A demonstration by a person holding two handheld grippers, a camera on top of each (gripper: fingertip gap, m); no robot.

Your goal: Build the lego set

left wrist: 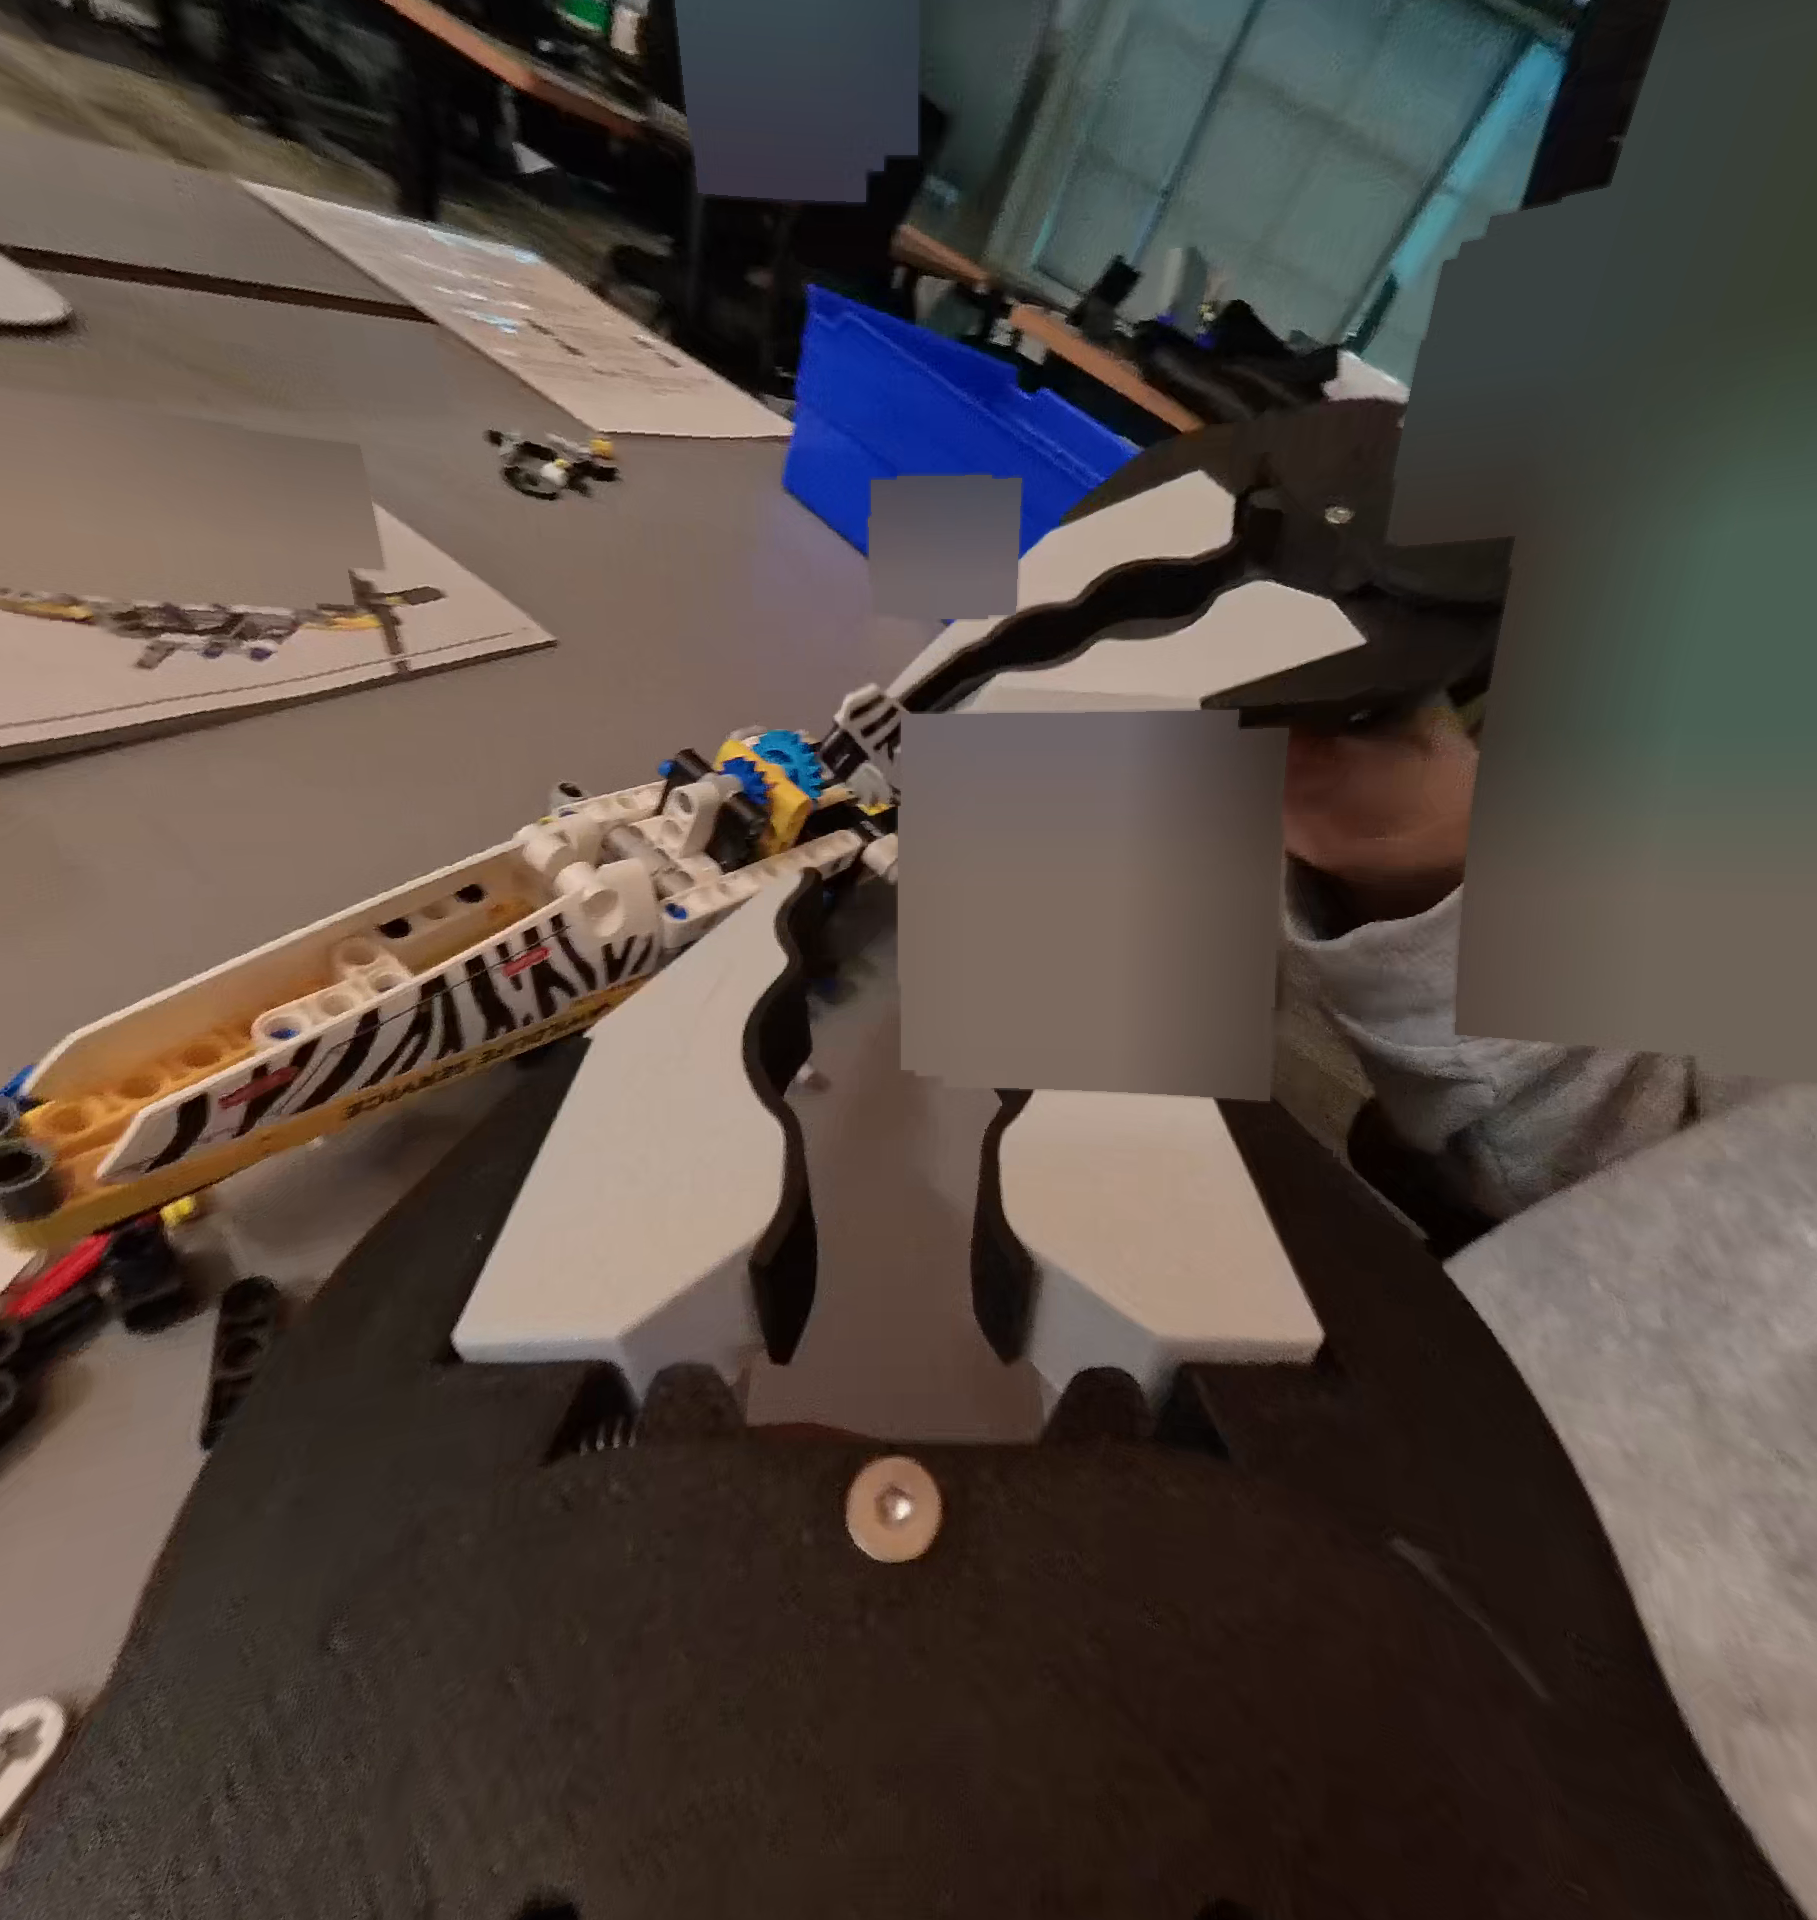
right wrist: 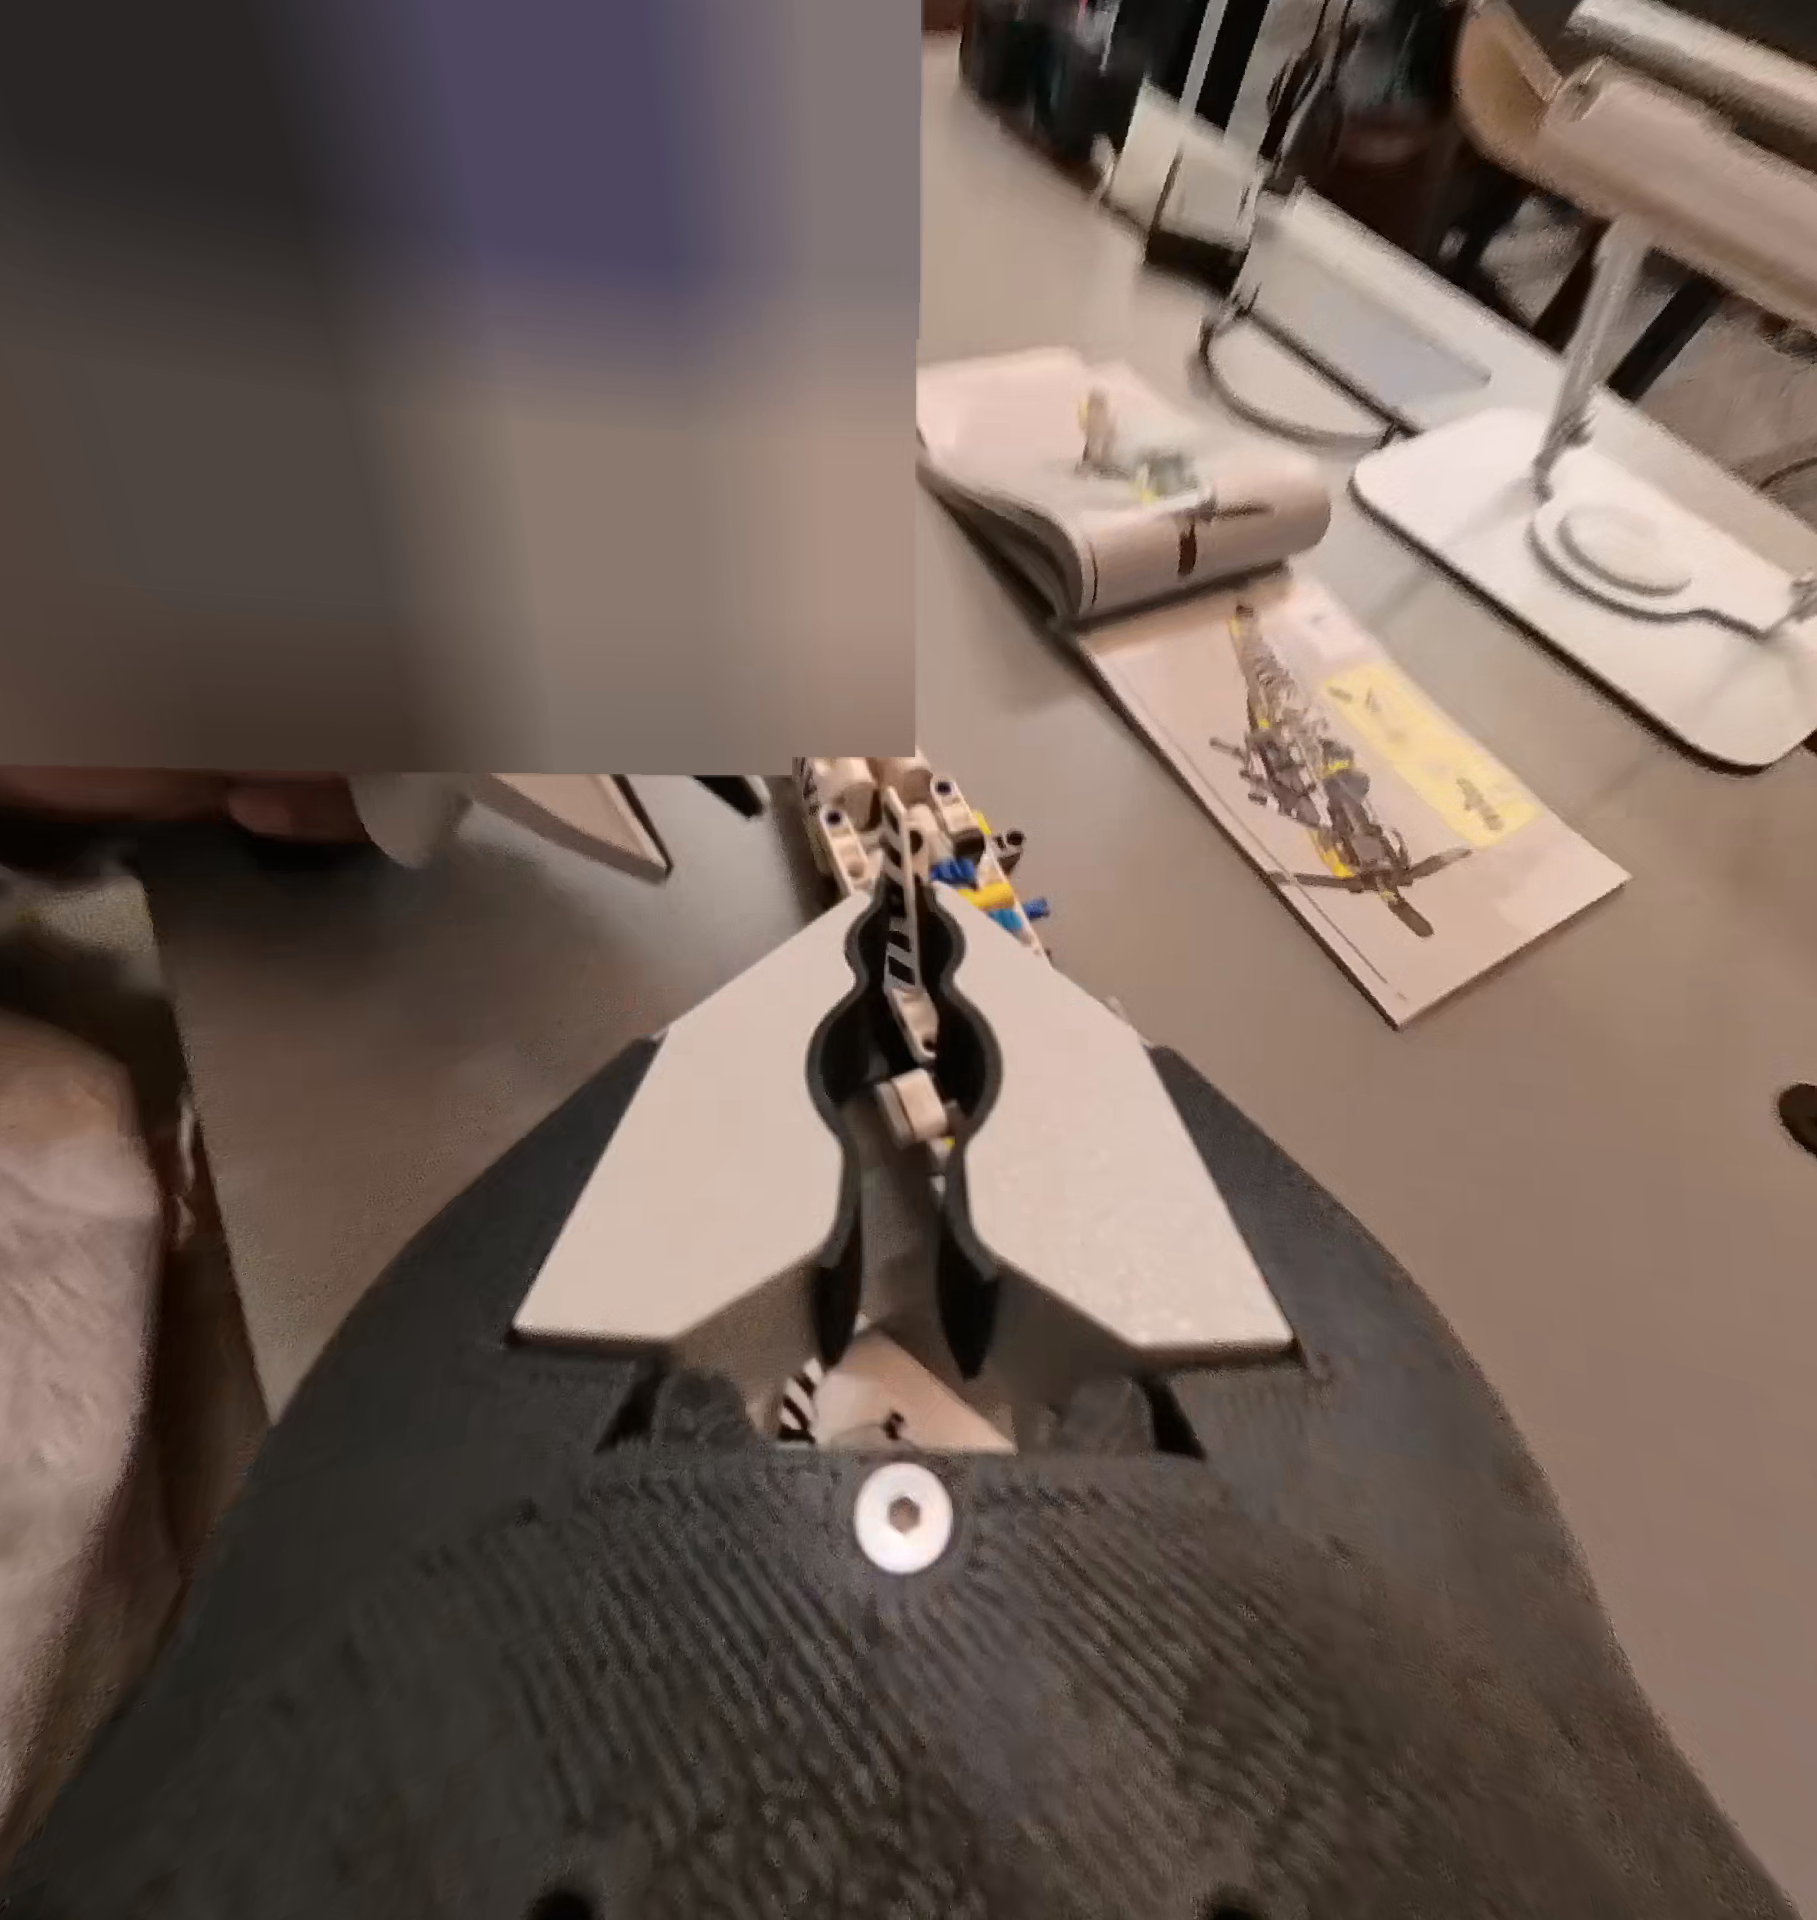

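The lego model (left wrist: 416, 997) is a long white and yellow body with zebra stripes, lying on the grey table (left wrist: 592, 644). A blue gear (left wrist: 779, 764) sits near its far end. My left gripper (left wrist: 883, 1101) is open and empty; its left finger (left wrist: 675, 1091) lies against the model's near side. My right gripper (right wrist: 899, 914) is shut on a zebra-striped white piece (right wrist: 904, 935) at the model's far end (right wrist: 862, 821). In the left wrist view the right gripper (left wrist: 1195, 603) reaches in from the right onto that piece (left wrist: 868, 727).
An open instruction booklet (left wrist: 208, 634) (right wrist: 1351, 790) lies beyond the model. Also there are a paper sheet (left wrist: 530, 312), a small lego subassembly (left wrist: 551, 462), a blue bin (left wrist: 935, 416), loose black and red parts (left wrist: 52, 1320) and a white stand base (right wrist: 1610, 582). A grey sleeve (left wrist: 1455, 1039) is on the right. The gap from one gripper's tips to the other's is roughly 4 centimeters.
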